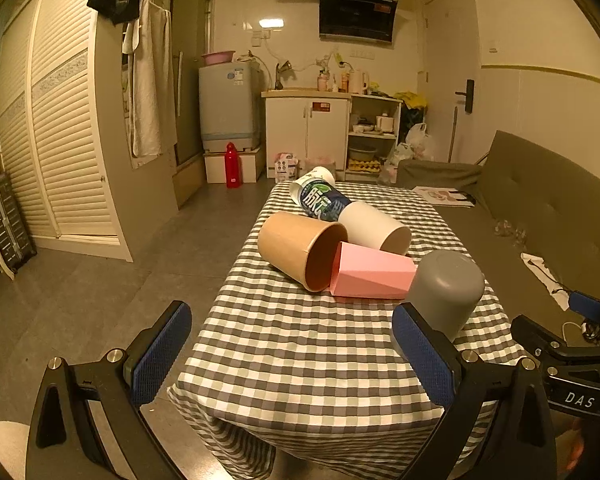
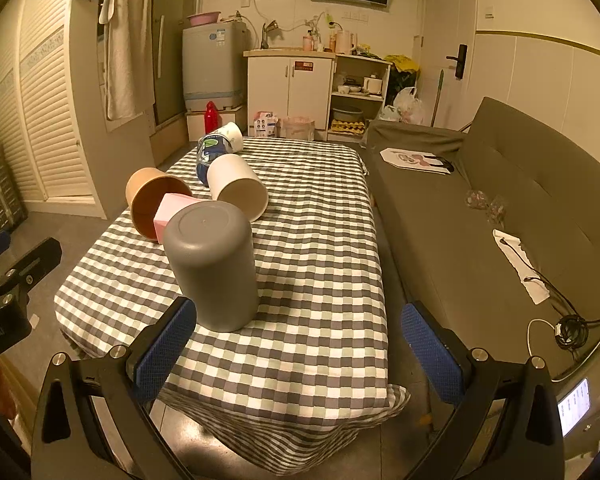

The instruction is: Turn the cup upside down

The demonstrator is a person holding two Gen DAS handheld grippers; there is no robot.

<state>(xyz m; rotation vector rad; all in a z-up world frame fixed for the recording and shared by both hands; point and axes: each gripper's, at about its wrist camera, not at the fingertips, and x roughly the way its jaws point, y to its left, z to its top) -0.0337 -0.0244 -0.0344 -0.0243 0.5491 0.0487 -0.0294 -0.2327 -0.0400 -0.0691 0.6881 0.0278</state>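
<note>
A grey plastic cup (image 2: 214, 268) stands mouth-down on the checked tablecloth (image 2: 320, 264), closed base uppermost, near the table's front end; in the left wrist view the same cup (image 1: 446, 290) appears just beyond that gripper's right-hand finger. Behind it, four further cups lie on their sides in a cluster: a pink faceted cup (image 1: 370, 274) with its base end tucked into the mouth of a tan paper cup (image 1: 300, 250), a white cup (image 1: 374, 226) touching the pink one, and a printed blue-and-white cup (image 1: 320, 198) farthest back. The left gripper (image 1: 292, 354) hovers near the front of the table with its blue-padded fingers (image 1: 162, 356) spread wide and nothing between them. The right gripper (image 2: 300, 350) is likewise spread and empty, its left pad just in front of the grey cup's lower wall, whether touching cannot be told. Judged by position, the grey cup's inversion is complete and released. If the remaining four cups are also to be inverted, that work is not yet begun, since none stands on its rim.
</note>
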